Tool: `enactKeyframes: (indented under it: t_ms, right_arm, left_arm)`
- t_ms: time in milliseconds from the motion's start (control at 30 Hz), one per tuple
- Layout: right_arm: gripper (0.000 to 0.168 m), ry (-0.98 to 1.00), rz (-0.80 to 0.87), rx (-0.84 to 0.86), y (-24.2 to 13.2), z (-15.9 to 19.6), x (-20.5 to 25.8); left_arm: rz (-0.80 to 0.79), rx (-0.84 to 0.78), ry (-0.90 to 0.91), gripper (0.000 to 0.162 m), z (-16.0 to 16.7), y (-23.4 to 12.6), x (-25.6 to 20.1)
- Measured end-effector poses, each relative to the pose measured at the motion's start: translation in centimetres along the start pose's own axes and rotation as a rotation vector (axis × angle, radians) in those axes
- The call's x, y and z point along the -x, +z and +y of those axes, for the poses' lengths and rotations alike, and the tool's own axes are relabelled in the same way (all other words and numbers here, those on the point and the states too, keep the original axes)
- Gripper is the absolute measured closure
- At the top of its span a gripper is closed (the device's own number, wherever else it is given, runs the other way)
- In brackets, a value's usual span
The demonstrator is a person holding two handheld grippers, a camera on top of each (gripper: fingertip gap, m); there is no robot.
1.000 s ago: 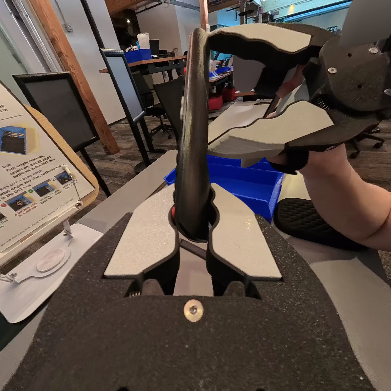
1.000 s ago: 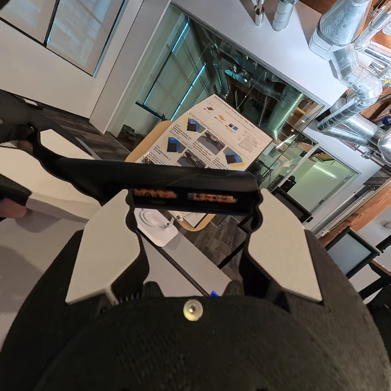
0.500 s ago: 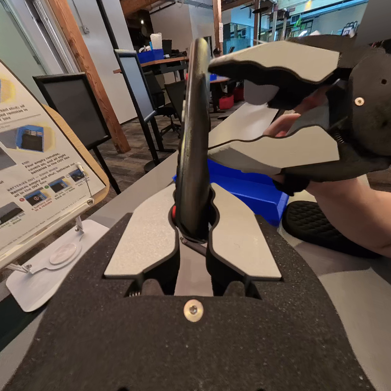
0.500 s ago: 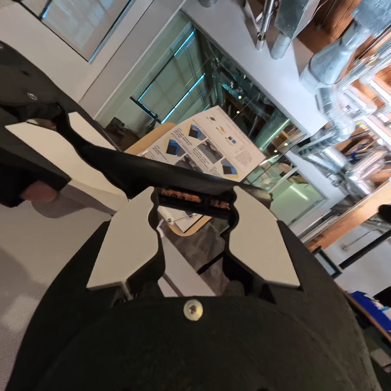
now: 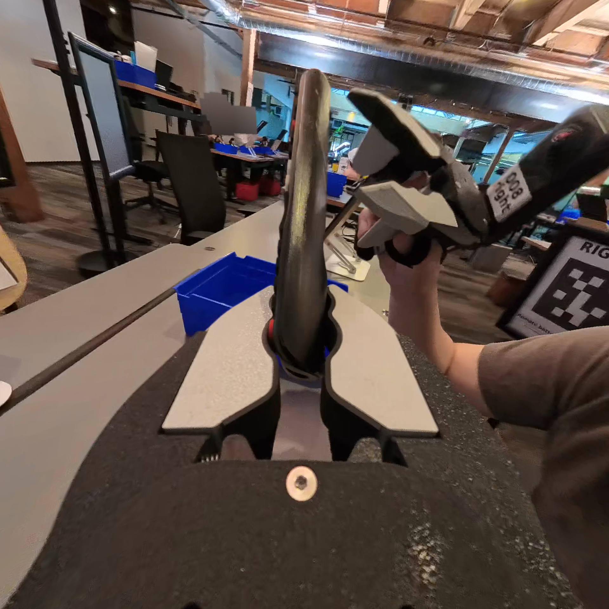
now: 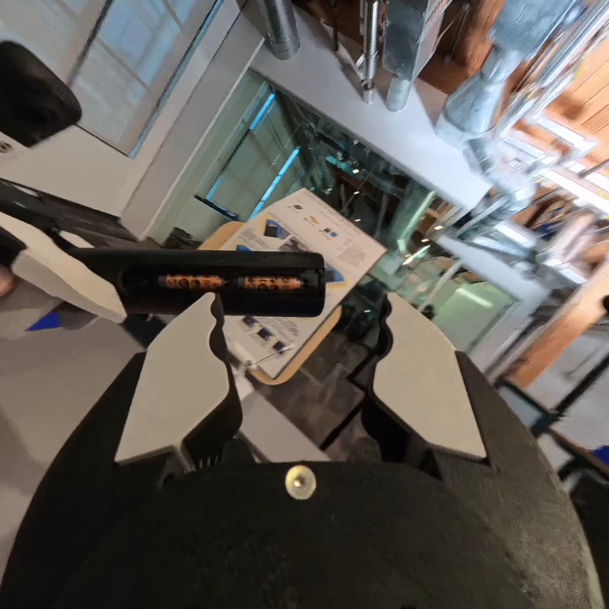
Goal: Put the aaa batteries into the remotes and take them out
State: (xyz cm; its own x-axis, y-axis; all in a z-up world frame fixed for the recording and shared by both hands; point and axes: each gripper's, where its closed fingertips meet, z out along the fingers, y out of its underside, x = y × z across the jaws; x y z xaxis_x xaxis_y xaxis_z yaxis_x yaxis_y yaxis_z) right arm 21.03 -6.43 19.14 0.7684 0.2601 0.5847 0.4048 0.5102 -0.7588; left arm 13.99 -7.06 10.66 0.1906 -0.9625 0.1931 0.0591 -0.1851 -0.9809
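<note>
1. Up close, left wrist view: the left gripper (image 5: 301, 342) is clamped on the lower end of a black remote (image 5: 304, 230), which stands nearly upright and edge-on between the pale grey fingers (image 5: 227, 369). Its long axis runs up and away from the camera. The shell is glossy, slim and slightly curved, with a red button peeking out at the grip.

2. Same view: the right gripper (image 5: 369, 179) hangs just right of the remote's upper half, apart from it, with a clear gap between its jaws and nothing in them. A hand (image 5: 405, 263) grips its trigger loop. Behind, a blue plastic bin (image 5: 224, 290) sits on the grey table (image 5: 82, 313).

3. Right wrist view (blurred): the remote (image 6: 224, 283) lies crosswise just beyond the right gripper (image 6: 298, 304), held from the left by the other tool. Its cover is off. Two orange-and-black AAA batteries (image 6: 230, 282) lie end to end in the open bay, along the remote's length.

4. Same view: the right fingers (image 6: 184, 372) are spread wide and empty. The left fingertip overlaps the remote's lower edge; I cannot tell whether it touches. A printed instruction board (image 6: 313, 250) stands behind.

5. Judgement: the right tool is nearer the batteries. Pulling them out seems next, which calls for a narrow pinch across the remote's long axis.
</note>
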Motion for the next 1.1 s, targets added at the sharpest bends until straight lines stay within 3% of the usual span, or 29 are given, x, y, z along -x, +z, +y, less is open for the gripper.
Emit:
enactKeyframes:
  t_ms: [100, 200, 333, 1100]
  right_arm:
    - [0.087, 0.075, -0.064, 0.018, 0.1, 0.5, 0.1]
    - [0.091, 0.015, -0.052, 0.038, 0.0, 0.6, 0.1]
    - [0.110, -0.029, -0.095, 0.039, -0.4, 0.2, 1.1]
    - [0.115, -0.061, -0.064, 0.119, -1.0, 0.4, 0.6]
  left_arm:
    - [-0.007, 0.023, 0.052, 0.138, 0.2, 0.2, -0.3]
    - [0.005, 0.034, 0.093, 0.138, 0.3, 0.3, -0.9]
    - [-0.006, 0.060, 0.152, 0.138, 0.7, 0.6, -1.3]
    - [-0.158, 0.076, 0.363, 0.138, 0.7, 0.8, -1.2]
